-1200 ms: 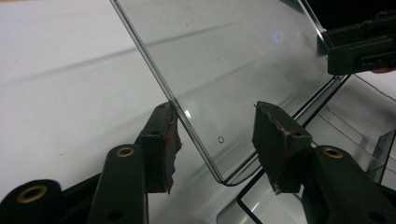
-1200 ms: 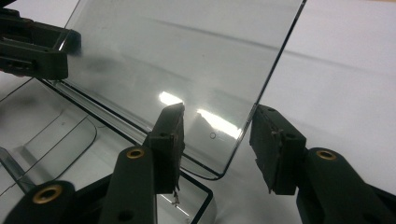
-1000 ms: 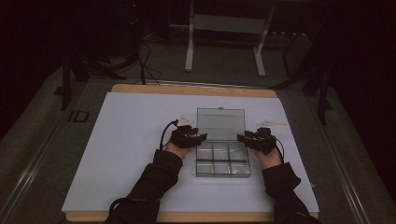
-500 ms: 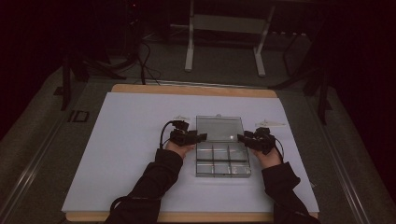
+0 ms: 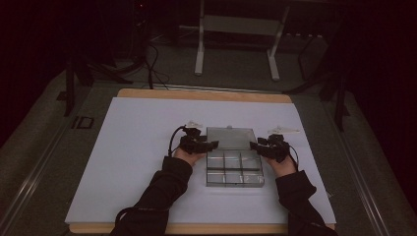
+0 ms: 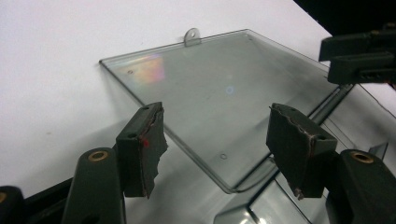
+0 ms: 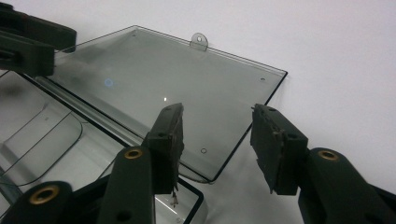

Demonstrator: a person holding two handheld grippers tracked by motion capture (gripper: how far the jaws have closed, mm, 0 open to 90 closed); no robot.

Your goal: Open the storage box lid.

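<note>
While the clear compartment box [image 5: 234,168] lies open on the white table [image 5: 137,147], lid [image 6: 219,98] folded back, left gripper [image 6: 217,140] and right gripper [image 7: 217,140] flank it with jaws apart, empty; its compartments' contents are unclear.

Compartment box [image 5: 234,169] on the table [image 5: 137,142], lid [image 5: 230,138] behind, between both grippers.

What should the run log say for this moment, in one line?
scene: clear compartment box on white table | lid open, laid back | left tongs open beside lid | right tongs open beside lid
</note>
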